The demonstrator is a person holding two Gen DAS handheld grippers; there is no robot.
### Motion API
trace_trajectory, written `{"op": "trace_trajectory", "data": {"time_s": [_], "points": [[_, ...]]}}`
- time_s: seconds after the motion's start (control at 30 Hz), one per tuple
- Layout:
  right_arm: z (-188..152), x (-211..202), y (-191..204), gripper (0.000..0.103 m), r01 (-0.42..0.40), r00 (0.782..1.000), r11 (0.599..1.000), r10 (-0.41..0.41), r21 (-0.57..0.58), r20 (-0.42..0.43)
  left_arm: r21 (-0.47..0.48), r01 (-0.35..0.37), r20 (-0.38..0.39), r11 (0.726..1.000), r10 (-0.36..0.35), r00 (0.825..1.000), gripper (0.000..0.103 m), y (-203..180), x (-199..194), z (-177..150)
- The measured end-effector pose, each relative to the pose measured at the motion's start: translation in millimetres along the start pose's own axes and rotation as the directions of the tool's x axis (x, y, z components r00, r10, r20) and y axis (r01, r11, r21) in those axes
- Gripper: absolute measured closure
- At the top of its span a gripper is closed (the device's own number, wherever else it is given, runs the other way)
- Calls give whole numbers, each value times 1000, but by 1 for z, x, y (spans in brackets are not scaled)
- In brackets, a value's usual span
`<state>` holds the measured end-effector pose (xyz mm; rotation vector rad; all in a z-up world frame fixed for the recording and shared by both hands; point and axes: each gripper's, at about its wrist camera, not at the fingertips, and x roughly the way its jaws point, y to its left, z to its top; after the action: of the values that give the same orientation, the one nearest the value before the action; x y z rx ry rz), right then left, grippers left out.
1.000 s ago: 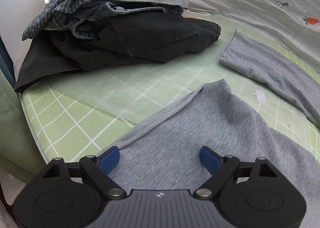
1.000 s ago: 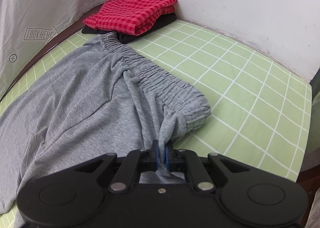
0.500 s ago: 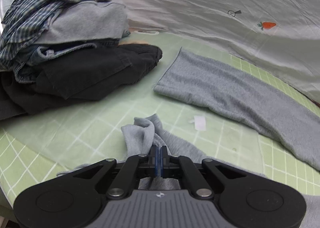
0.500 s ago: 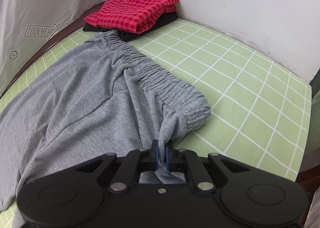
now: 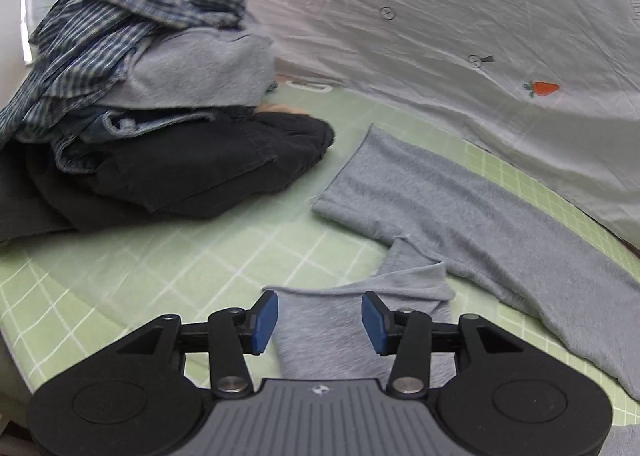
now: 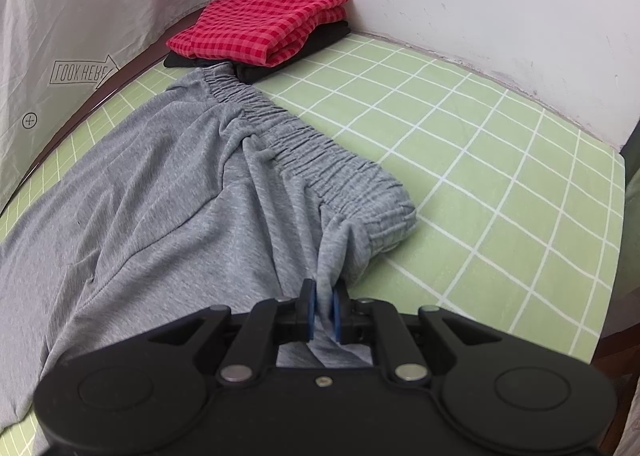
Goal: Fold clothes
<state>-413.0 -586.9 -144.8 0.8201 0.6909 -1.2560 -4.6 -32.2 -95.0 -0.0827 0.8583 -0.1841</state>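
Grey sweatpants (image 6: 168, 192) lying spread on green checked sheet (image 6: 500, 160); soft, limp, light, likely best gripped at hems or waistband. Right gripper (image 6: 324, 310) pinching fabric by waistband; left gripper (image 5: 319, 322) just been opening, near leg cuff loose between jaws

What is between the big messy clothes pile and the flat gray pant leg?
Only bare green checked sheet lies between the clothes pile and the pant leg; the left wrist view shows it.

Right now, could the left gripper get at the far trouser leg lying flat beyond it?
Probably yes: the left gripper has open jaws, and only the near leg's folded cuff lies before the far leg.
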Motion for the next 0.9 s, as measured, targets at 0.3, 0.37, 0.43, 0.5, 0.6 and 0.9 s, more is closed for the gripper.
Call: {"op": "trace_trajectory", "data": {"time_s": [0.3, 0.37, 0.43, 0.5, 0.6, 0.9], "points": [[1, 1, -1, 93, -9, 1000, 1000, 9, 1, -4, -51, 6, -155, 999, -14, 988, 54, 4, 22, -24], [1, 1, -3, 93, -17, 1000, 1000, 17, 8, -5, -21, -21, -152, 1000, 18, 988, 57, -4, 25, -27], [1, 0, -6, 93, -35, 999, 999, 35, 23, -5, 12, -39, -145, 999, 40, 989, 82, -10, 27, -28], [1, 0, -11, 93, -58, 998, 997, 58, 42, -6, -9, -16, -155, 1000, 14, 988, 102, -8, 28, -27], [2, -3, -20, 93, -97, 995, 992, 98, 81, 0, -79, -7, -128, 997, -3, 992, 103, -1, 21, -23], [14, -24, -48, 95, -211, 977, 963, 205, 168, 52, -177, -98, 28, 979, 104, 994, 103, 21, -37, 8]]}}
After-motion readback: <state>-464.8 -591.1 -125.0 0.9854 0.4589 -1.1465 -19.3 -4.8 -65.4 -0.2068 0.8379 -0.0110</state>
